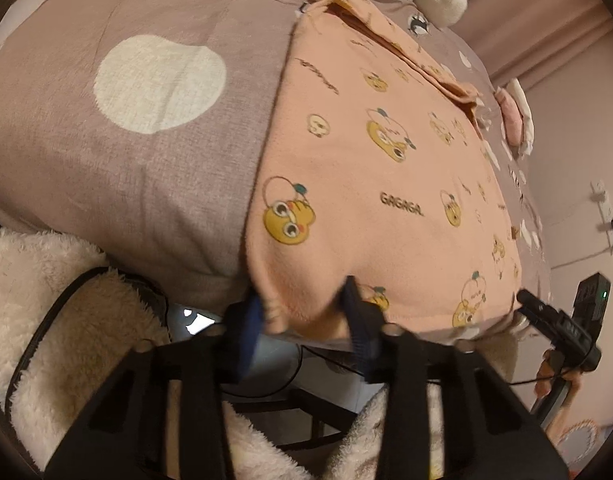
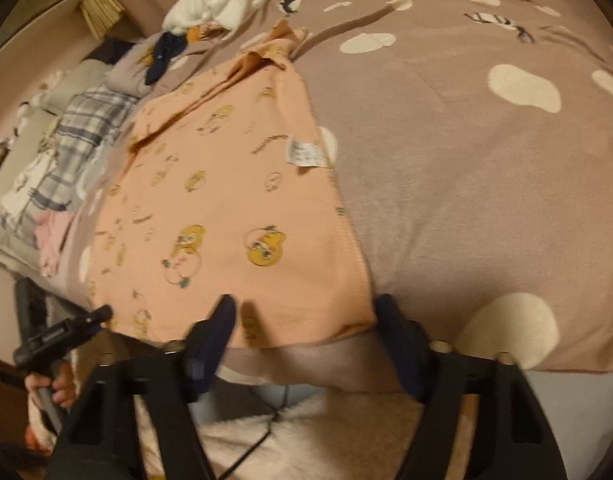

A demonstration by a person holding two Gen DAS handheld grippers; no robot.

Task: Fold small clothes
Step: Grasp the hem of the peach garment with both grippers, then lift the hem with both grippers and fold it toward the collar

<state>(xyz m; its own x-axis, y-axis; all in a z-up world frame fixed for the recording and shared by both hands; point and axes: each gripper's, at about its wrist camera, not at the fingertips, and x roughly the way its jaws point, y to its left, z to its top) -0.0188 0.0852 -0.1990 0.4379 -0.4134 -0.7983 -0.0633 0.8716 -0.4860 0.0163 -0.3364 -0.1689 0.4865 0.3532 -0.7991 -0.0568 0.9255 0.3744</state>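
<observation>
One peach garment [image 1: 386,184], two grippers [image 1: 302,312] [image 2: 302,332]

The left wrist camera sat low at the near edge of the bed [image 1: 158,168], just behind its left gripper [image 1: 306,308], looking forward and slightly up across the mauve spotted cover. The right wrist camera took a matching low post behind the right gripper [image 2: 302,320], facing the same way from further right. Both sat very near the peach garment [image 1: 378,168], whose near hem filled the foreground. The 2 views shared that garment and the cover around it, and each caught the other gripper at its outer edge
</observation>
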